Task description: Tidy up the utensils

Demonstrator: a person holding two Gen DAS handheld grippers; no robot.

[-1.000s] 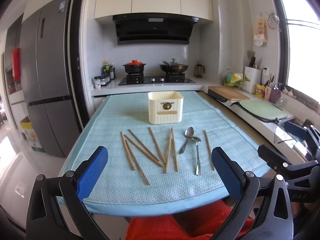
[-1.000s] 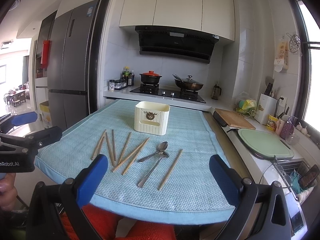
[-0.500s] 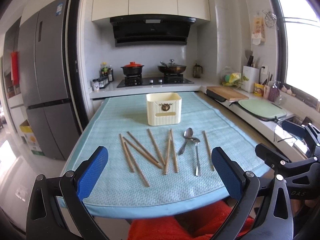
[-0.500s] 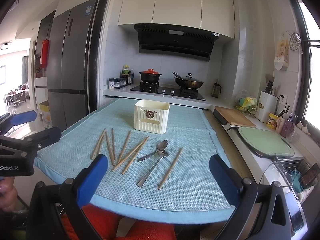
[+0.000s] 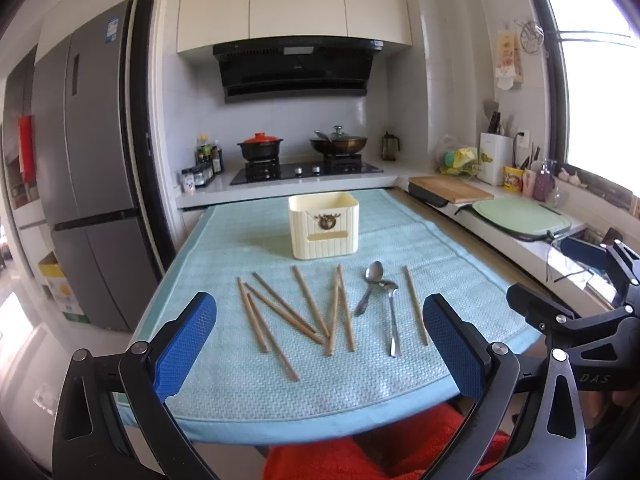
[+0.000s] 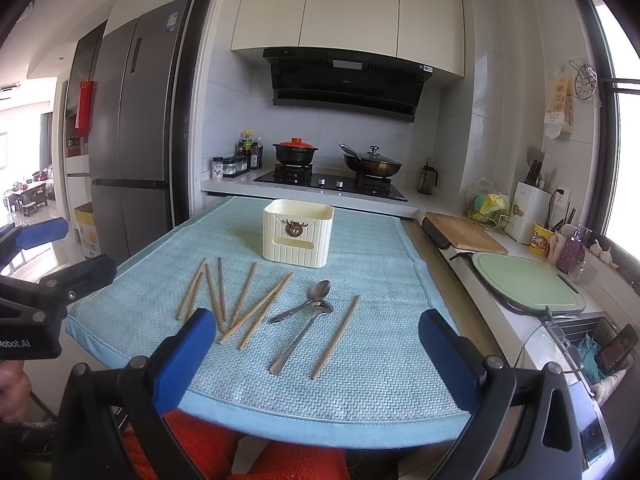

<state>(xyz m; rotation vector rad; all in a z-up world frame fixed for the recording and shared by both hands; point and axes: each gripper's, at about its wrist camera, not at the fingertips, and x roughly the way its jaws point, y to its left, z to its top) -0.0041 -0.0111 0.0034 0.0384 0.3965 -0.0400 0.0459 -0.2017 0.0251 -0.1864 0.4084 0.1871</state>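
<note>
While both the left tool [image 5: 320, 344] and right tool [image 6: 312, 356] gape wide and empty, chopsticks [image 5: 308, 308] and spoons [image 5: 392, 320] run lengthwise from the tabletop's [image 5: 240, 392] near edge toward the cream holder [image 5: 324, 226].

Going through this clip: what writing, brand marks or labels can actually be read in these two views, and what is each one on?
"DAS": on the black frame of the right gripper, seen in the left wrist view.
"Robot.AI": on the black body of the left gripper, seen in the right wrist view; cut off at the picture edge.
Blue sticker on the fridge: too small to read.
Yellow cup by the window: print blurred.
</note>
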